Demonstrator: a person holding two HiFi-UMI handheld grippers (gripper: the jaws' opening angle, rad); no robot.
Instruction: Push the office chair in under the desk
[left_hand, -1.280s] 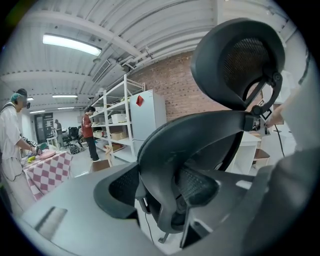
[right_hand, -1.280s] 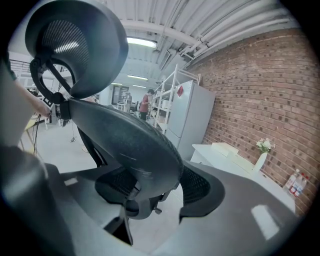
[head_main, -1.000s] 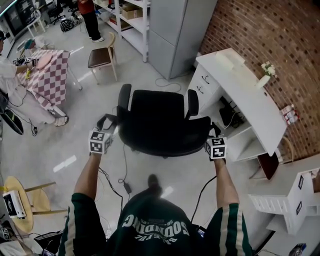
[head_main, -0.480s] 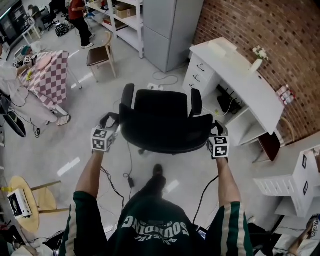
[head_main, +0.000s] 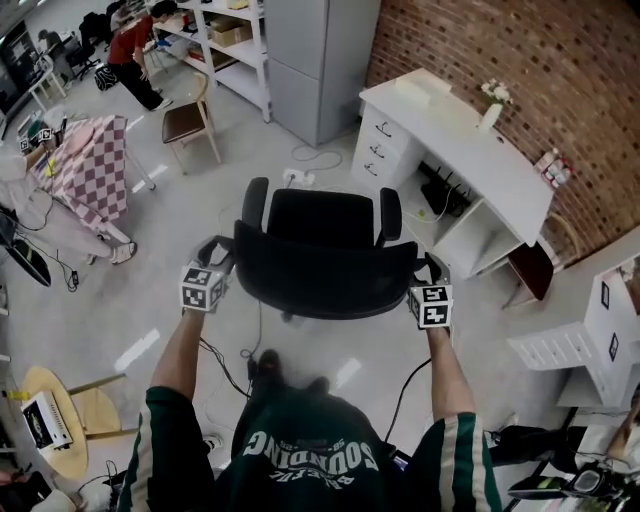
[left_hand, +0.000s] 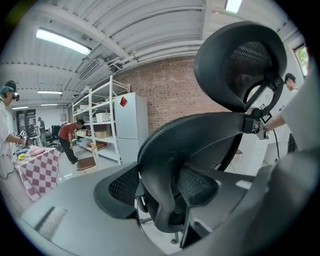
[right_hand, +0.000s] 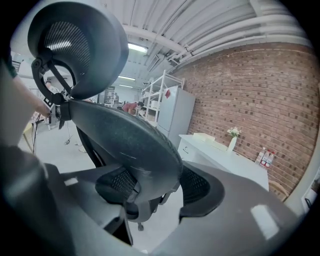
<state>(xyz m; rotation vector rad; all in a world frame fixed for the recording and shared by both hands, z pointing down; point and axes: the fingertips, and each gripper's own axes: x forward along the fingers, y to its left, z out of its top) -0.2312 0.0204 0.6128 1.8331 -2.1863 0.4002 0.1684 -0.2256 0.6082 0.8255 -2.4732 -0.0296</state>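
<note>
office chair (head_main: 325, 255): black, on open floor, backrest toward the wearer and seat facing away – not under the desk, well apart from it
desk (head_main: 450, 140): white, along the brick wall, out past the chair's right armrest; its kneehole opens toward the chair's side
left gripper (head_main: 221, 250): at the left edge of the chair's backrest
left jaws: left gripper (left_hand: 160, 192) pinches the backrest rim, one mesh pad on each face
right gripper (head_main: 428, 268): at the right edge of the chair's backrest, roughly level with the left one
right jaws: right gripper (right_hand: 152, 187) clamps the backrest rim the same way – rim sits between the two pads
headrest (left_hand: 240, 65): curved shell with a mesh centre, on a stalk above the chair's backrest
armrests (head_main: 388, 212): both run forward from the chair's backrest, away from the wearer
vase (head_main: 490, 112): white, with flowers, on the desk top at the side away from the chair
cabinet (head_main: 320, 60): grey, tall, beyond the chair's seat front
wooden chair (head_main: 188, 118): beyond the office chair's left armrest, well apart
cable (head_main: 243, 350): on the floor near the chair's base, left side
</note>
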